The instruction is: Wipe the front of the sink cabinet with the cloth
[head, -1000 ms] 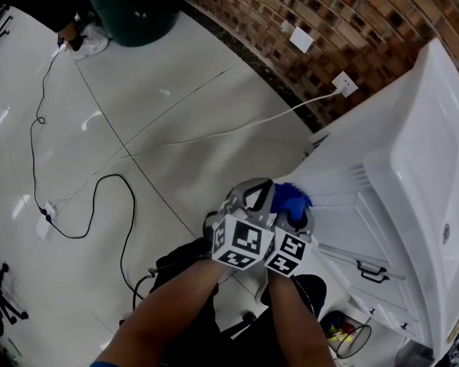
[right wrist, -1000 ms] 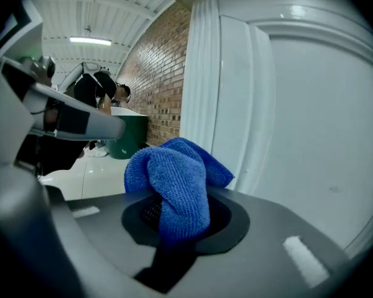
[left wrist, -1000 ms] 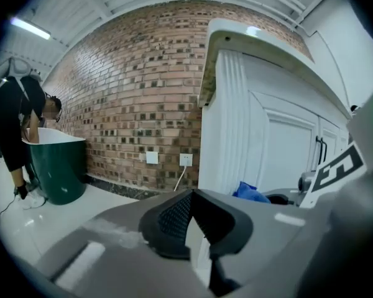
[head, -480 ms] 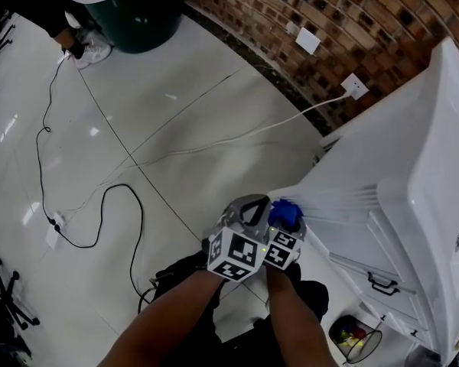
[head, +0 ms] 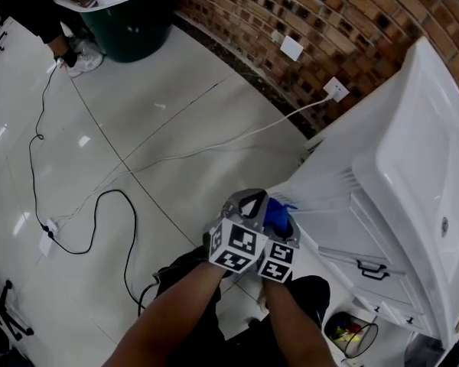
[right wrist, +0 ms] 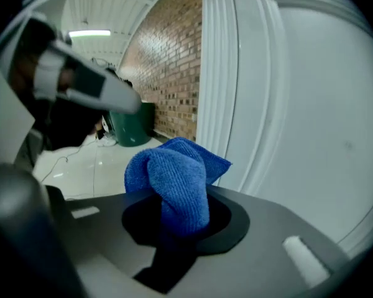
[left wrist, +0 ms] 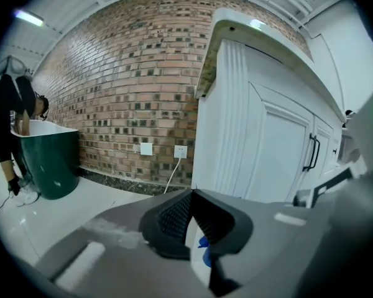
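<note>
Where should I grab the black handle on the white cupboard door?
Grip the black handle at the middle of its thin upright bar, coming straight from the front. It stands off the door, so one jaw likely fits each side.

Glossy white floor (head: 138, 113): a black cable (head: 99, 205) loops at 9 o'clock. A white cable (head: 214, 144) runs to a wall socket (head: 336, 90) at 1 o'clock on the brick wall (head: 329, 29). Dark green tub (head: 130, 21) at 11 o'clock, with a person (head: 38, 14) beside it. At 5 o'clock, seemingly a small wire basket (head: 350, 335) of coloured items.
</note>
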Available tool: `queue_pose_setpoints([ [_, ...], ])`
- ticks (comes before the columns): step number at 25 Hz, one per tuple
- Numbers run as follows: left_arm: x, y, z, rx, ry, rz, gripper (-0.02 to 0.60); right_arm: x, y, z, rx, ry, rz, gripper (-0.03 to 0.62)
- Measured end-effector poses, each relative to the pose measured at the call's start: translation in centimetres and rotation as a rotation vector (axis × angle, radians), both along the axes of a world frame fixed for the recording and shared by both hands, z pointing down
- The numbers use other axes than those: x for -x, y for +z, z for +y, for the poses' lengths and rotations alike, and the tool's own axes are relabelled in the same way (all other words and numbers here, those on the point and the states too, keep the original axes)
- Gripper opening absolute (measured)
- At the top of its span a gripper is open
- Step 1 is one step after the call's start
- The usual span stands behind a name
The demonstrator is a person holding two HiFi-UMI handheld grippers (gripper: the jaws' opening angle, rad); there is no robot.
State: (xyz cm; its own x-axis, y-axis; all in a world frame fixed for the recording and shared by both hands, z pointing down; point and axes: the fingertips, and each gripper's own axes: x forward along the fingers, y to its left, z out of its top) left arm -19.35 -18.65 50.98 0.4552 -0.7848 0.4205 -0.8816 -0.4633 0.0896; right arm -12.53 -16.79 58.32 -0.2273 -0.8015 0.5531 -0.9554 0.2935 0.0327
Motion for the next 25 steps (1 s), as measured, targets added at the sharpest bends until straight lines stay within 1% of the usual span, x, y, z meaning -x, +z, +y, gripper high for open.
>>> queue_pose_setpoints([
  [3,-0.9,-2.0,0.2,-0.053,-0.012,0.015,0.006,-0.2,-7.5,0.9,-0.157,-0.032,-0.051,0.08],
  [5,-1.8,-3.5,0.5,-0.099,-0.006,0.008,0.006,-1.3,-12.2,1.6,-0.255,-0.03,-0.074,0.079],
  [8,-3.2,-5.6,1.0,-0.169,0.0,0.01,0.005,-3.7,-18.1,2.2,-0.376,0.018,-0.12,0.079],
  [11,-4.4,-7.3,1.2,-0.215,-0.011,0.04,0.006,-6.0,-22.0,1.9,-0.461,0.077,-0.16,0.079],
  [14,-5.3,-8.3,1.4,-0.243,-0.023,0.06,0.005,-7.2,-23.6,1.4,-0.499,0.105,-0.176,0.079],
  [17,-5.9,-8.5,1.3,-0.254,-0.016,0.057,0.006,-7.5,-23.8,0.7,-0.507,0.111,-0.178,0.078],
  [21,-6.3,-8.2,1.1,-0.244,-0.012,0.049,0.006,-7.6,-23.2,0.1,-0.497,0.106,-0.175,0.078],
  [25,-5.7,-7.5,0.9,-0.225,-0.018,0.027,0.005,-7.5,-22.3,0.0,-0.485,0.109,-0.175,0.078],
])
